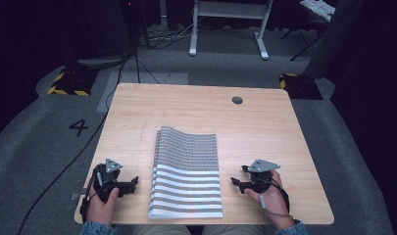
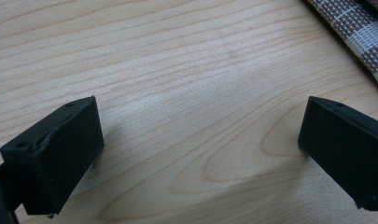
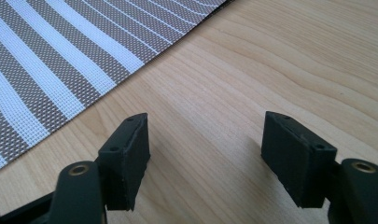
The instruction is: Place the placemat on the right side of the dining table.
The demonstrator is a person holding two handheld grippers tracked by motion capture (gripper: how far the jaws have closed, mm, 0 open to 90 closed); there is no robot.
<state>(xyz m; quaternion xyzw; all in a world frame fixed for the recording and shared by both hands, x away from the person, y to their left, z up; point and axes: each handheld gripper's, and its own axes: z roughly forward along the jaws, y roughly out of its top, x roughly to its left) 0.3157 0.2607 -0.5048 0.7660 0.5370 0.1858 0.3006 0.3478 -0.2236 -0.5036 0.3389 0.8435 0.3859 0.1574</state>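
A light wooden table [image 1: 264, 127] spans the middle of the high view, and on it, just below centre, lies the striped woven placemat [image 1: 188, 174], a brown-and-white mesh sheet folded or stacked on itself, its far edge lifting in a shallow wave toward the upper part of the frame. I judge it light and flexible rather than limp, springy enough to hold that curl, with a coarse weave that should not slip between pads; it looks sturdy, not fragile. I would take it at a free edge or corner, where a jaw can slide under the top layer, since the flat middle offers nothing to pinch. My left gripper [image 1: 129, 184] rests at lower left, its jaws spread wide over bare wood with the mat's edge at the upper right of its own view. My right gripper [image 1: 236, 183] sits at lower right, released, nothing between its jaws, the mat's striped border crossing the upper left of its view. No container stands on the table.
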